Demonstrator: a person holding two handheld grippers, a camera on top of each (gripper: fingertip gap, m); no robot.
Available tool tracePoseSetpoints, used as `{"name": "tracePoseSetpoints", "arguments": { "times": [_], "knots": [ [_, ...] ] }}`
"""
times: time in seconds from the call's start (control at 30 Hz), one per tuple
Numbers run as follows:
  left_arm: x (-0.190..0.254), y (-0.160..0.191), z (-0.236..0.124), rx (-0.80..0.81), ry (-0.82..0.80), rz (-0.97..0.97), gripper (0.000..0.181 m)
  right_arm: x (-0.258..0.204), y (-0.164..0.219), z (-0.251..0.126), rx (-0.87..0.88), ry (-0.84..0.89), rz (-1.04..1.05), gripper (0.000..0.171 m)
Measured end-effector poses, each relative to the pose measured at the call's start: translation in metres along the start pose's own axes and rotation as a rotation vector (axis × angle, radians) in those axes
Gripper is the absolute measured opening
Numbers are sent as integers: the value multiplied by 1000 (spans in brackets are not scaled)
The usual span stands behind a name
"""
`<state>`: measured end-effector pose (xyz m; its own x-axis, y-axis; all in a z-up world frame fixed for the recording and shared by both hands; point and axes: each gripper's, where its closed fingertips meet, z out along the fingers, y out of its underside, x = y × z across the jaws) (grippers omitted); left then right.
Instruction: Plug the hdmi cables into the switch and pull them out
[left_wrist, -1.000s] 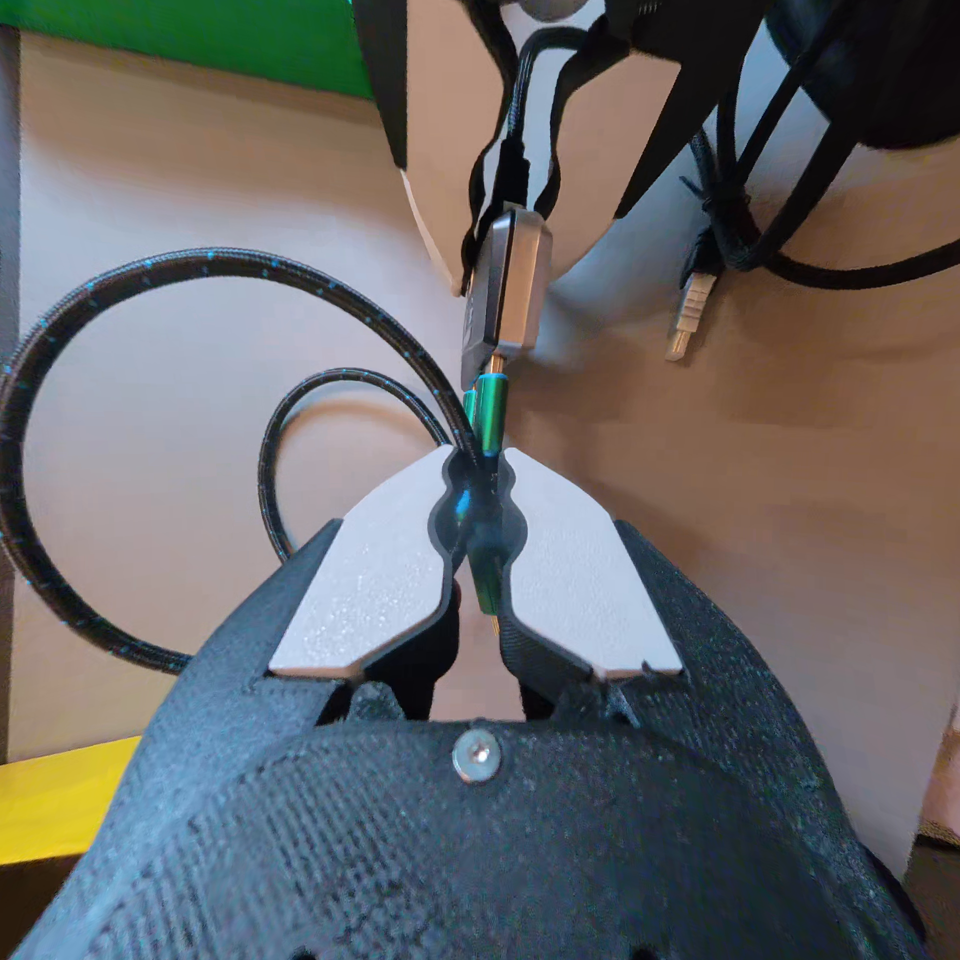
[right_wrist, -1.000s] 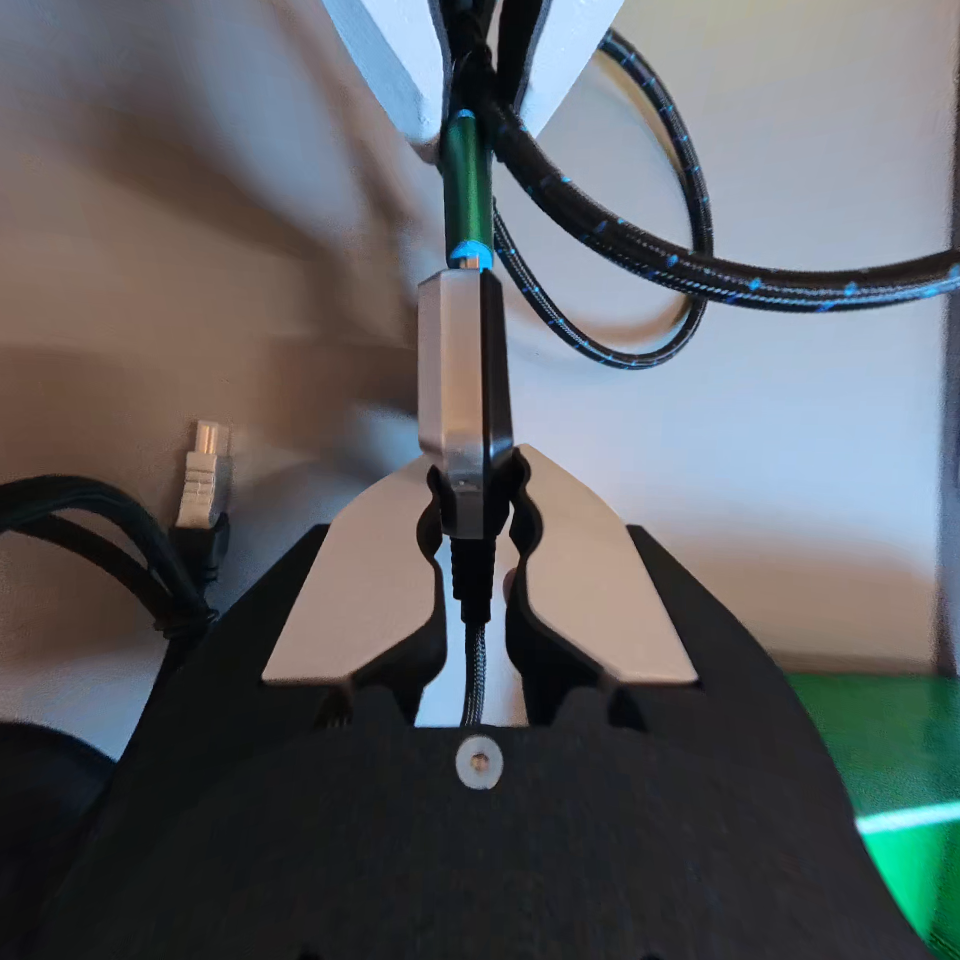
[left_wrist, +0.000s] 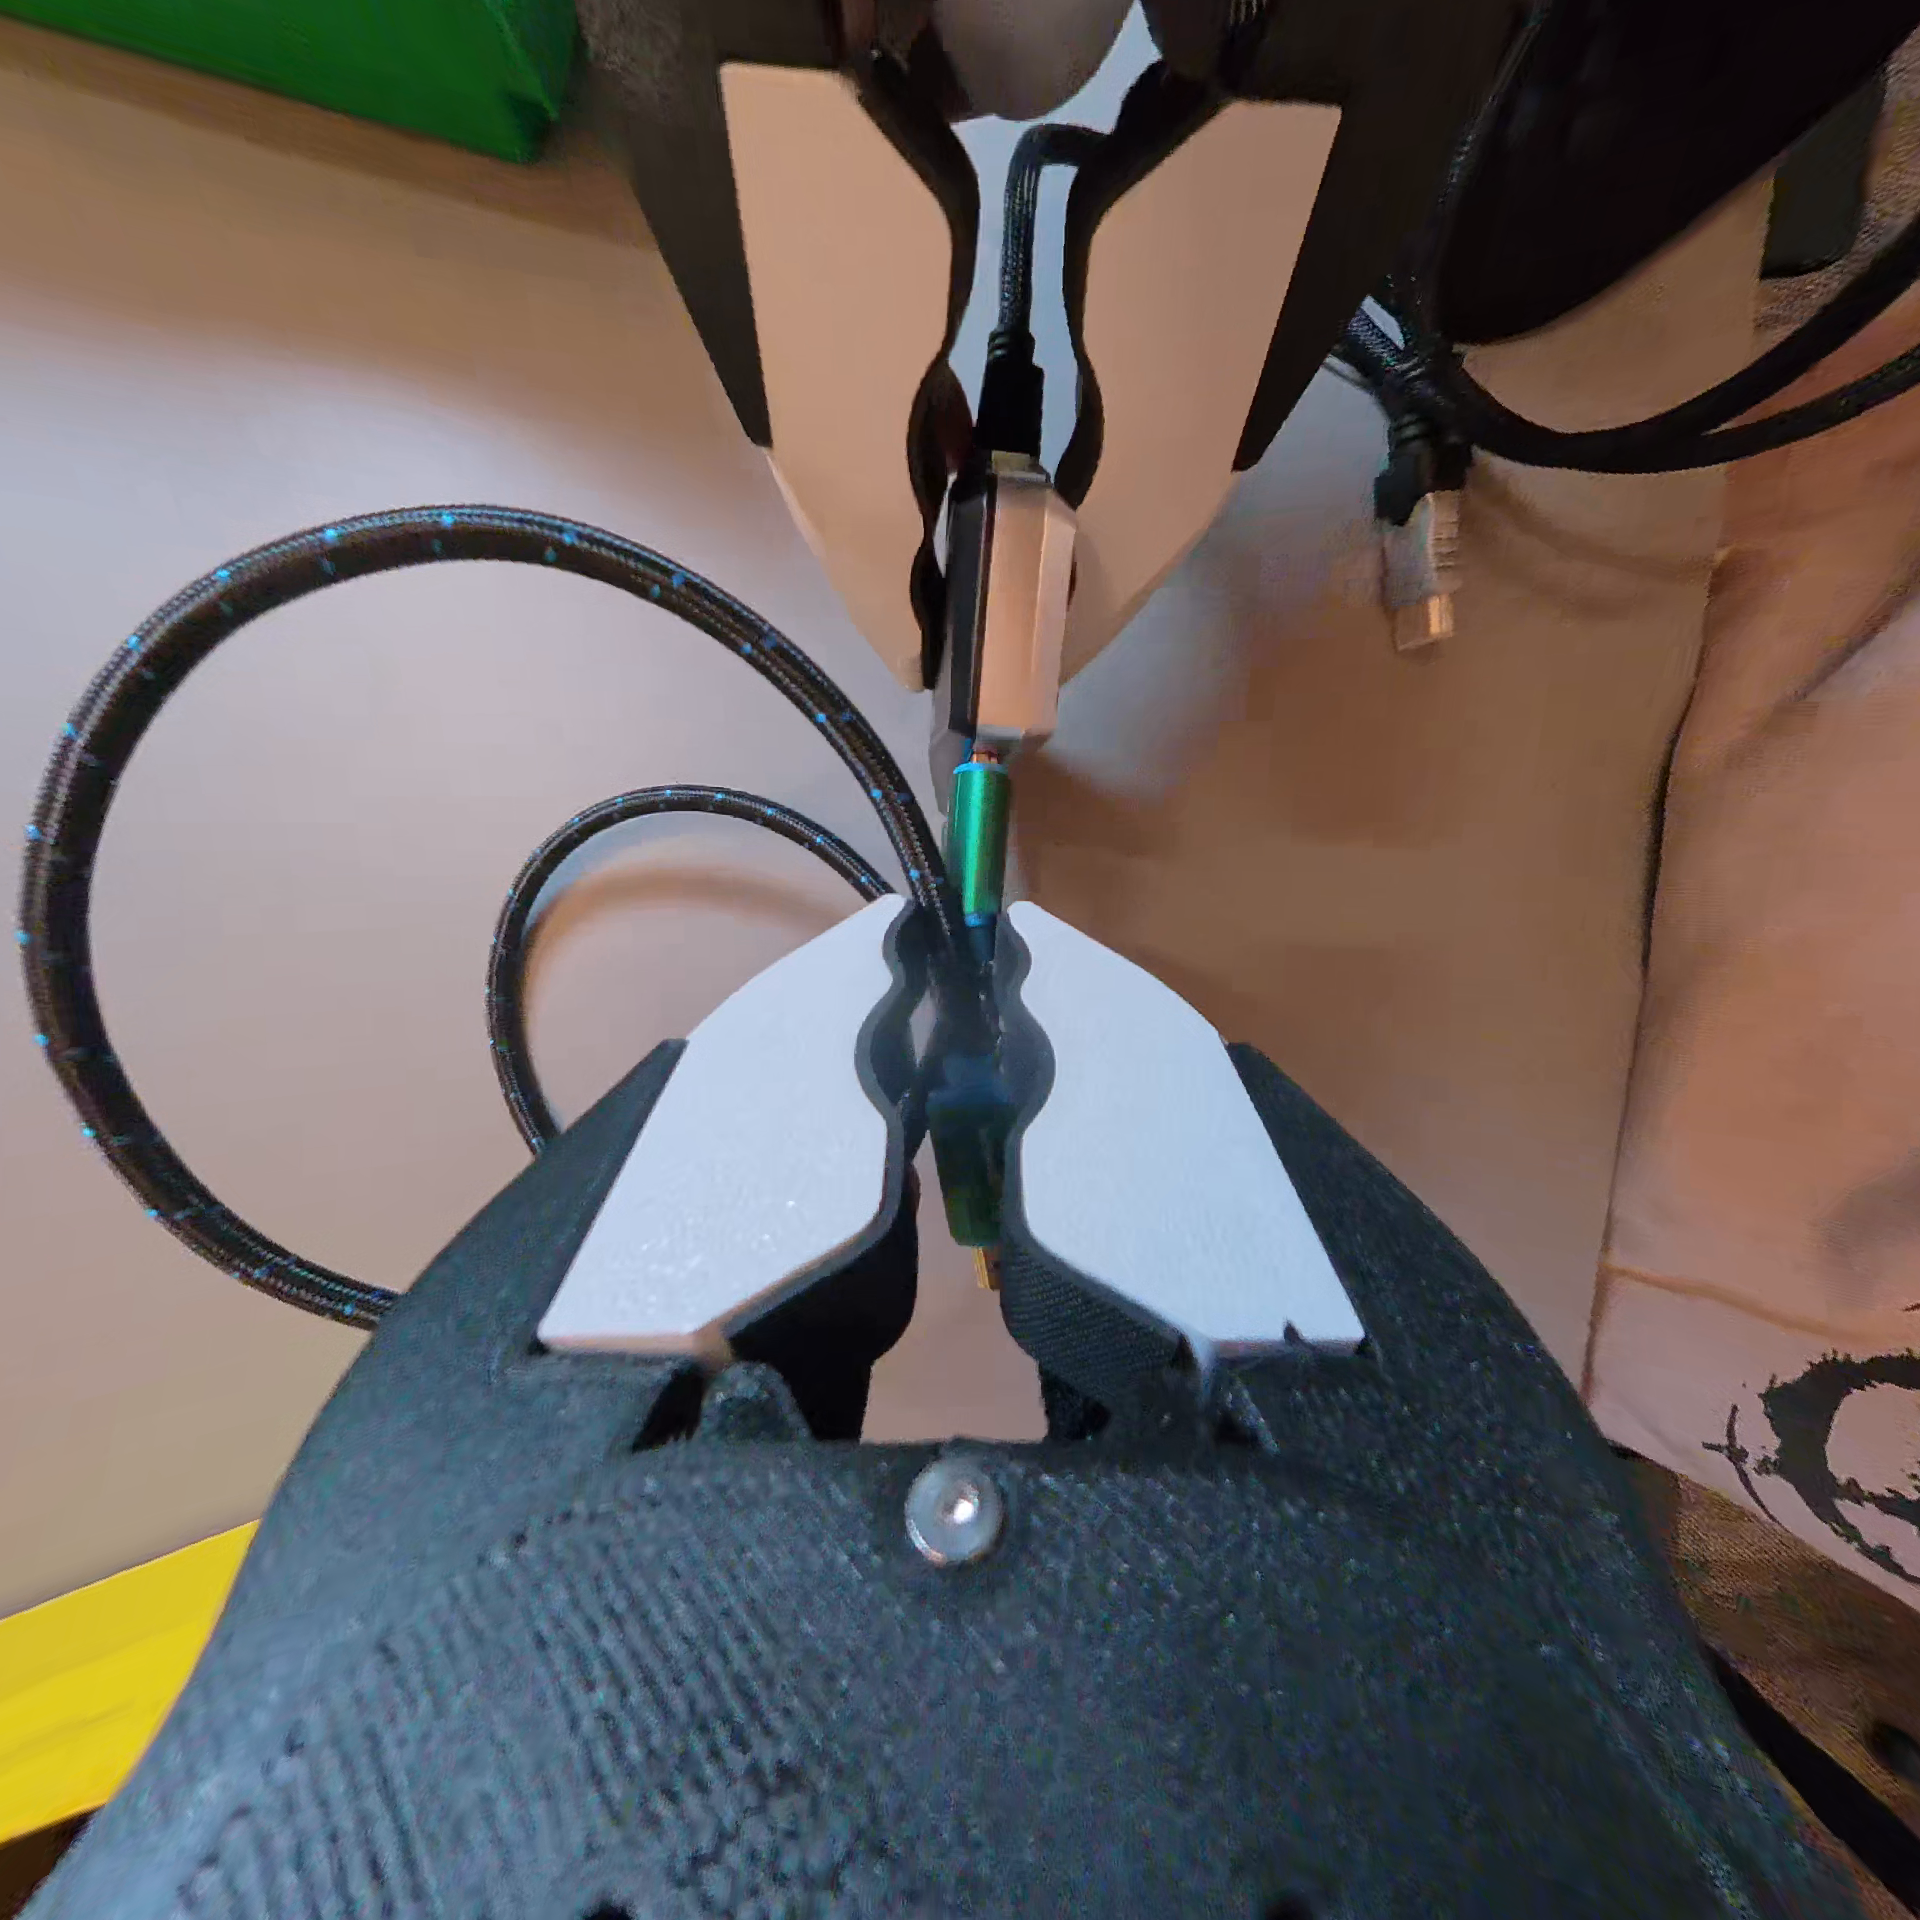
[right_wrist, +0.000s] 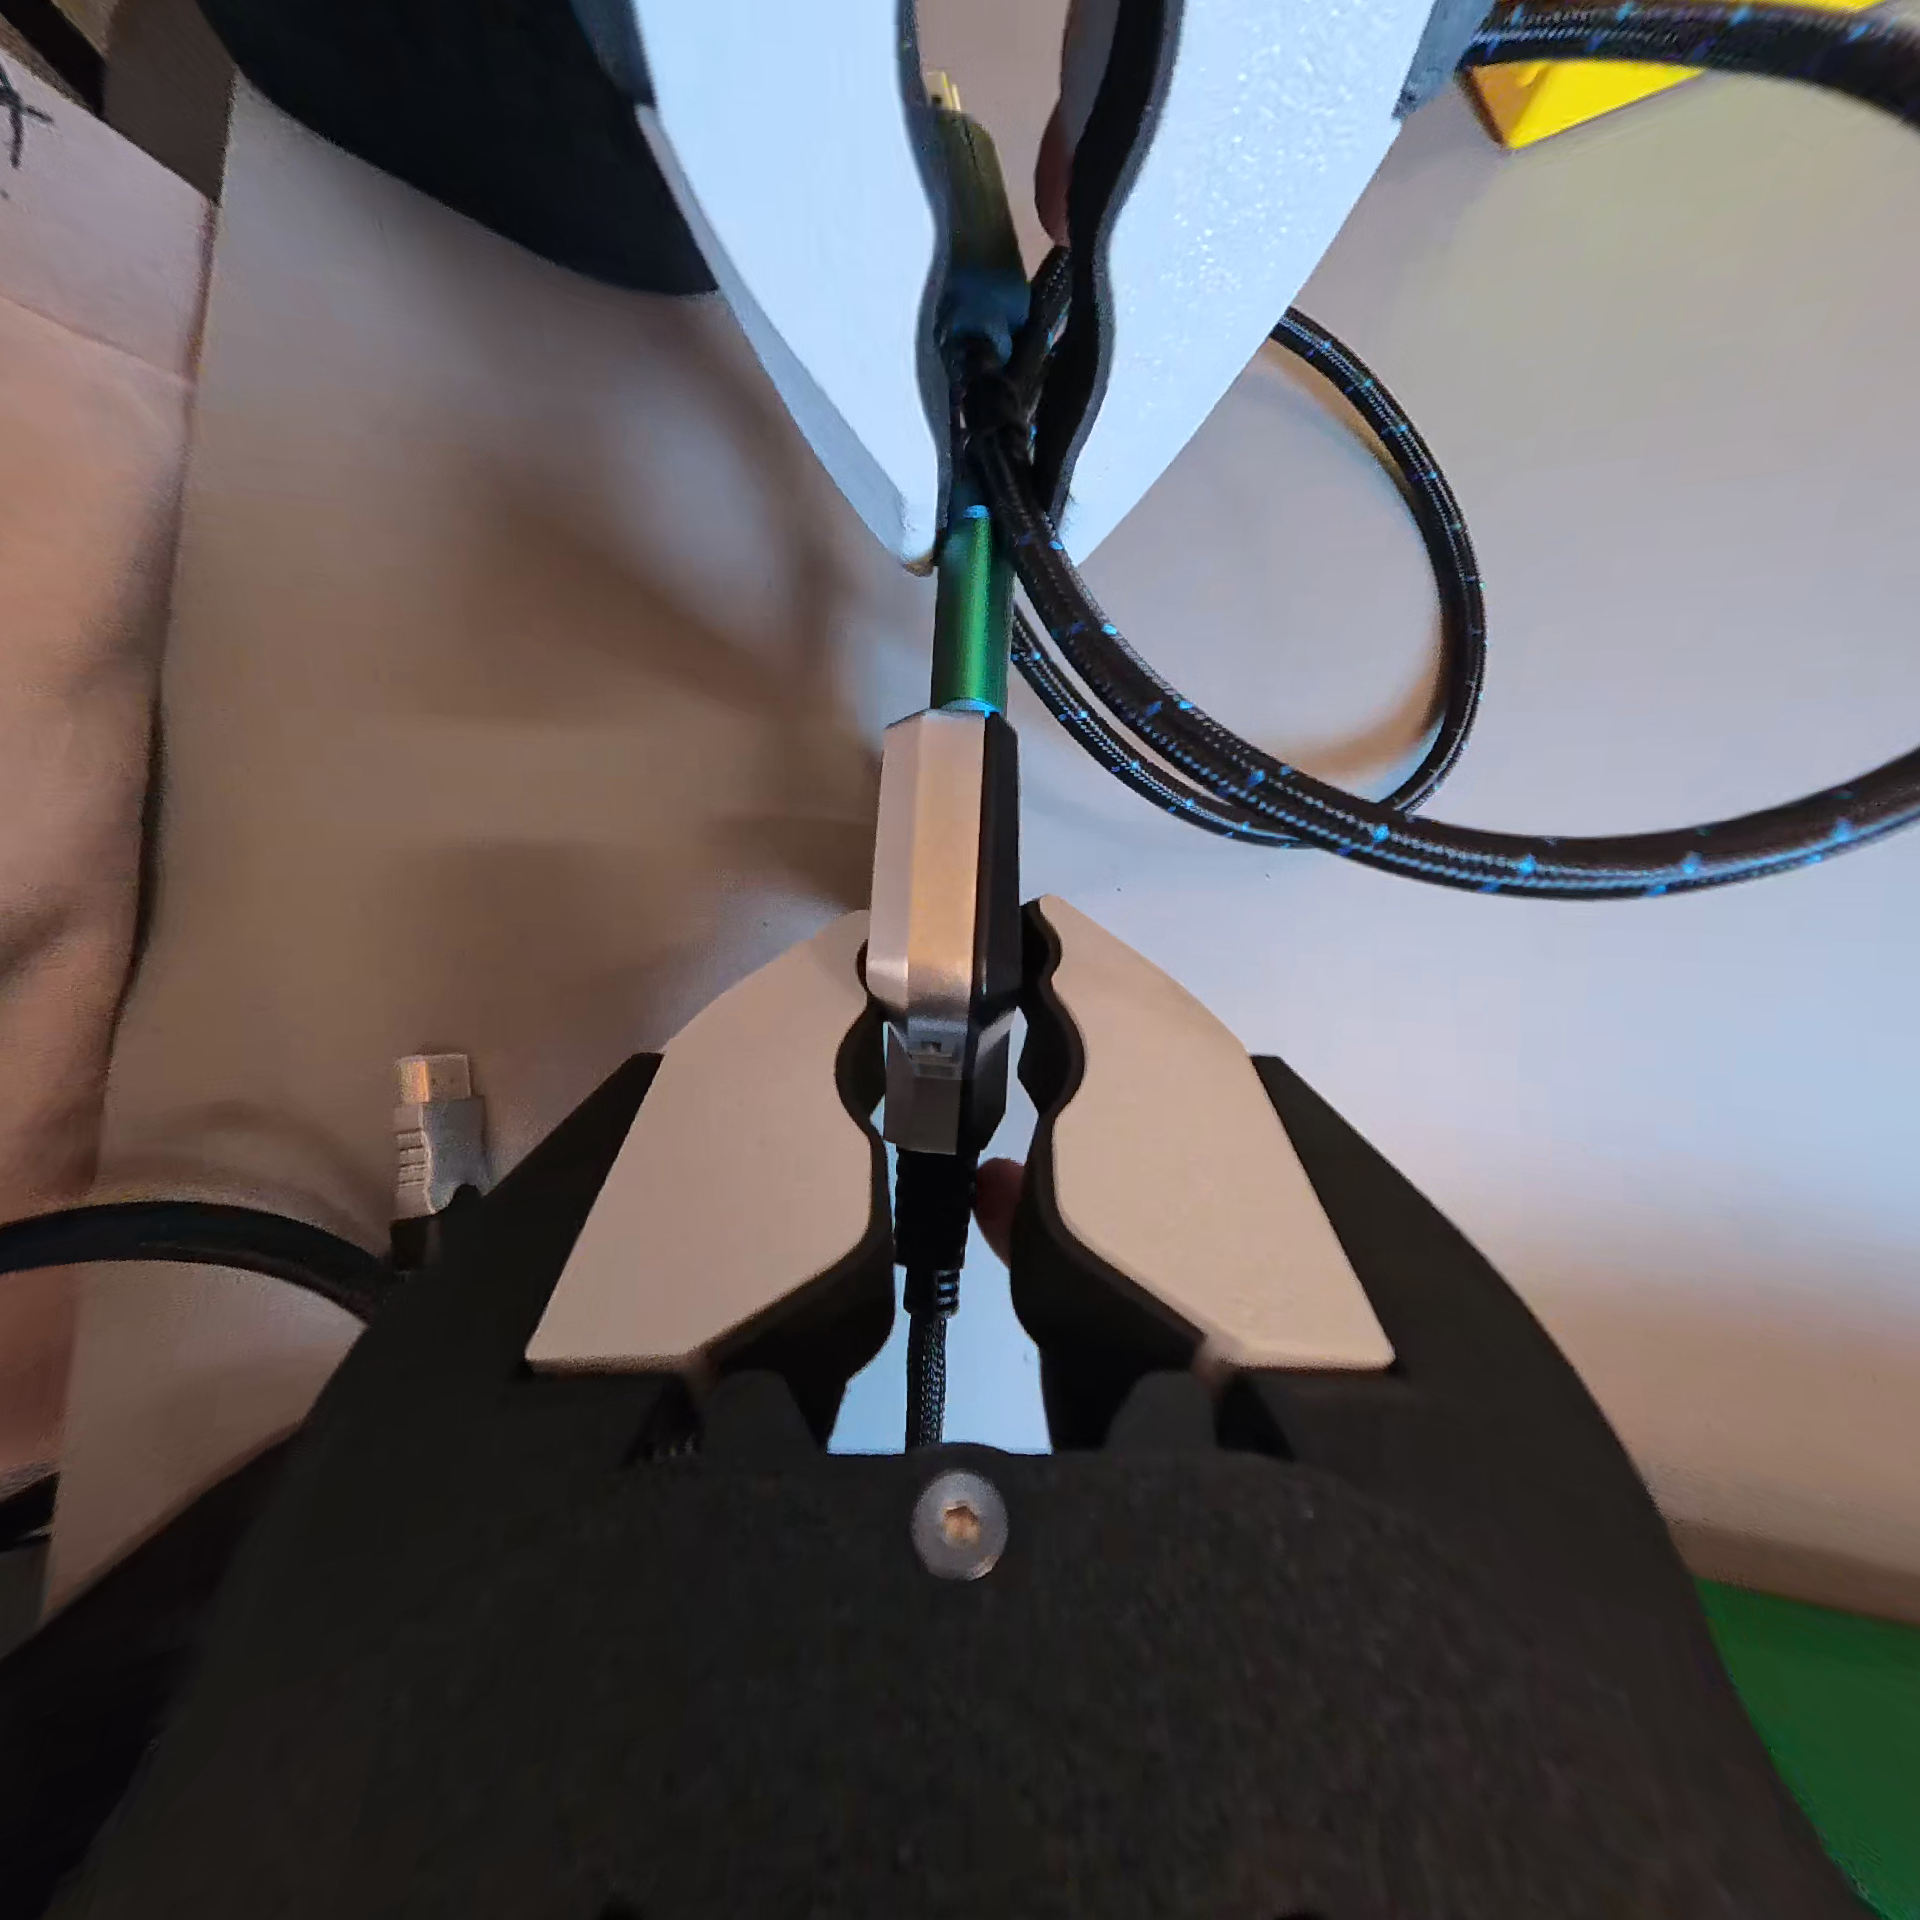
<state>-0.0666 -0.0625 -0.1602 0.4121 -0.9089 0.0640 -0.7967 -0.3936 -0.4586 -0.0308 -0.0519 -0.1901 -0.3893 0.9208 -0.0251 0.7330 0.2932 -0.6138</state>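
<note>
Your left gripper (left_wrist: 961, 971) pinches the green plug (left_wrist: 980, 842); your right gripper (right_wrist: 945, 966) clamps the switch (right_wrist: 940, 883). Plug looks seated, so next is likely a straight pull apart without twisting.

The switch (right_wrist: 940, 914) sits between the two hand-held grippers, an HDMI plug (right_wrist: 971, 634) in its far end; cable loops (right_wrist: 1351, 790) lie right, a loose plug (right_wrist: 436, 1132) left.
</note>
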Motion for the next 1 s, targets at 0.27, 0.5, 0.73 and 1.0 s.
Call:
{"name": "tracePoseSetpoints", "arguments": {
  "times": [0.27, 0.5, 0.73, 1.0],
  "knots": [
    [1, 0, 3, 27, -8, 24, 13, -3, 3, 1, -33, 2, -40, 21],
    [-9, -15, -28, 326, -205, 68, 40, 9, -3, -22, 45, 141, -28, 22],
    [-28, -15, -149, 1034, -348, -110, 40, 33, -18, -103, 119, 344, 15, 22],
    [-46, 18, -85, 1006, -285, -233, 38, 97, -77, -270, 218, 744, -8, 22]
  ]
}}
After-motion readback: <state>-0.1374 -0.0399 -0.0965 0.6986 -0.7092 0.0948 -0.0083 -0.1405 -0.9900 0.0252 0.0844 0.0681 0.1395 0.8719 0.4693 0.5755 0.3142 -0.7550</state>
